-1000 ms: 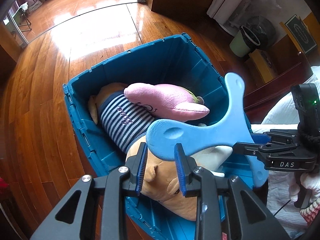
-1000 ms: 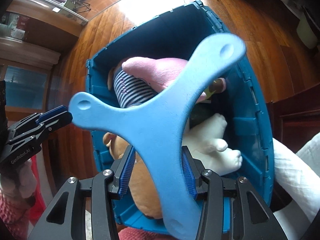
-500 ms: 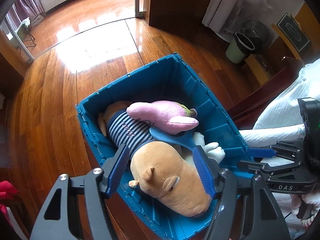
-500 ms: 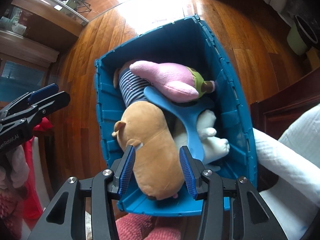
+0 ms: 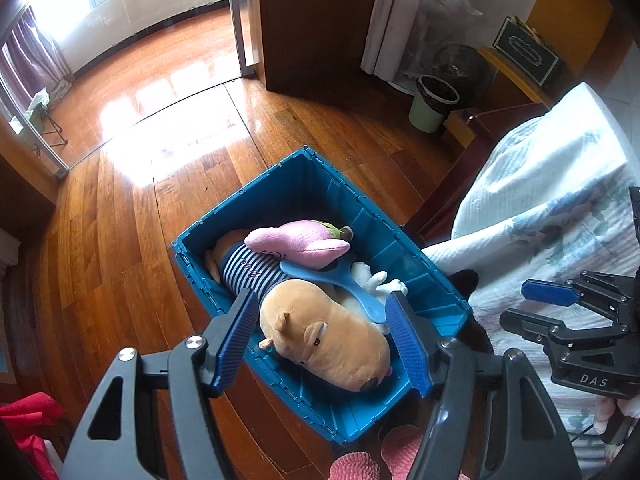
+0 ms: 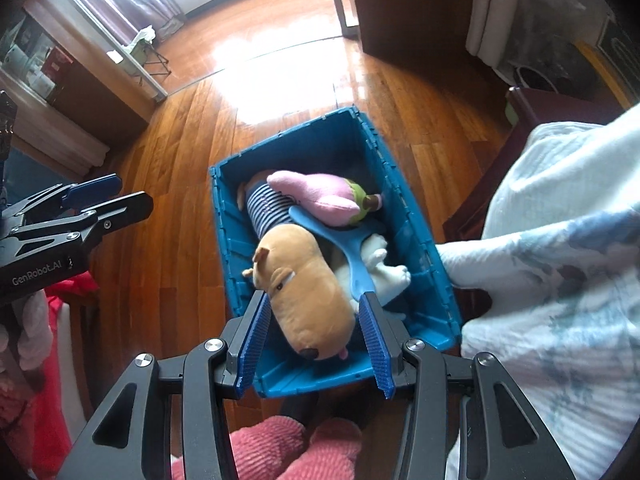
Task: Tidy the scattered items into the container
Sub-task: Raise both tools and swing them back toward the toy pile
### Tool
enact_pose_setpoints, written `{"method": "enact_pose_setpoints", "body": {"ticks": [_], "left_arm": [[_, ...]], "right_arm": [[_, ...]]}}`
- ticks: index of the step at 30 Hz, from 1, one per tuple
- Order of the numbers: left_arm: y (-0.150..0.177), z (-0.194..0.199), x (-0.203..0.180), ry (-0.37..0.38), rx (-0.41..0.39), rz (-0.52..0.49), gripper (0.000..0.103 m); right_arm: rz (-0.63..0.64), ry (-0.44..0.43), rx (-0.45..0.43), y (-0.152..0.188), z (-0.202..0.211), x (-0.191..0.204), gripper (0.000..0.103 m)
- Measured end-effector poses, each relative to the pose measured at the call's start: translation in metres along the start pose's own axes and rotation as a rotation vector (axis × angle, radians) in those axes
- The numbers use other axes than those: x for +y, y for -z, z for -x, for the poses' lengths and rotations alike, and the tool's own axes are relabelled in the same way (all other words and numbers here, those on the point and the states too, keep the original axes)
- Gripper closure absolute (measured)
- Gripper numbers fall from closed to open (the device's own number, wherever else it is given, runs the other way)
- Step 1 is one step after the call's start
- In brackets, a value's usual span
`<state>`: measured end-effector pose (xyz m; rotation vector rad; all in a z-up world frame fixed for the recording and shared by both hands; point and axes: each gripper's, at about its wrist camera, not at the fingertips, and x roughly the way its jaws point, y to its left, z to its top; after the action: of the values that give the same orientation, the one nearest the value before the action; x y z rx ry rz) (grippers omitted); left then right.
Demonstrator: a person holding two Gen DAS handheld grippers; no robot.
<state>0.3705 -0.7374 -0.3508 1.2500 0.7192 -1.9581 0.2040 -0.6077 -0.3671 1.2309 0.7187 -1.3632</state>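
— Left wrist view: left claw [image 5: 324,336] spread wide, nothing between its blue pads [image 5: 236,334], hanging above the near end of the blue storage crate [image 5: 404,256] on the wooden floor [image 5: 120,220]. Right claw [image 5: 532,308] off to the right over the bedspread [image 5: 552,200], fingers parted, empty too.

— And inside the crate?

— Tan plush dog [image 5: 324,336] lying lengthwise in a striped shirt [image 5: 248,276], head toward the near end. Pink plush toy [image 5: 300,240] resting across its back. Light blue three-armed boomerang [image 5: 340,280] wedged between dog and white plush [image 5: 376,280], one arm tucked under the pink toy.

— Right wrist view, same story?

— Right claw [image 6: 316,344] wide open above the crate [image 6: 416,216], gripping nothing. Dog [image 6: 304,292] framed between the pads, boomerang [image 6: 352,248] just beside it, touching the white plush [image 6: 388,268]. Pink toy [image 6: 316,196] on top, toward the far half. Left claw [image 6: 116,196] at the left edge, held over the floor, jaws apart. Bedspread [image 6: 560,240] draped against the crate's right side.

— Anything else nearby?

— Green wastebasket [image 5: 432,108] by the curtain [image 5: 396,20], well apart from the crate. Pink slippers [image 6: 288,452] at the bottom edge.
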Motion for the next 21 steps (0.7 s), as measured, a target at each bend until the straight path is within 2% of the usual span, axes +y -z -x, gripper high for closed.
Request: {"method": "enact_pose_setpoints", "body": {"ticks": [2, 4, 6, 14, 21], "left_arm": [[-0.001, 0.023, -0.011, 0.006, -0.006, -0.021, 0.037], [-0.005, 0.045, -0.026, 0.017, -0.019, -0.05, 0.037], [-0.008, 0.067, -0.043, 0.033, -0.039, -0.081, 0.037], [-0.008, 0.15, -0.141, 0.098, -0.134, -0.227, 0.037], [0.022, 0.216, -0.27, 0.19, -0.195, -0.366, 0.037]], "right_arm": [[-0.011, 0.027, -0.029, 0.011, 0.031, -0.001, 0.052], [-0.027, 0.055, -0.052, 0.022, 0.062, -0.003, 0.035], [-0.043, 0.082, -0.081, 0.033, 0.093, -0.006, 0.025], [-0.159, 0.179, -0.235, 0.091, 0.213, -0.034, 0.025], [-0.286, 0.261, -0.358, 0.188, 0.313, -0.069, 0.025]]}}
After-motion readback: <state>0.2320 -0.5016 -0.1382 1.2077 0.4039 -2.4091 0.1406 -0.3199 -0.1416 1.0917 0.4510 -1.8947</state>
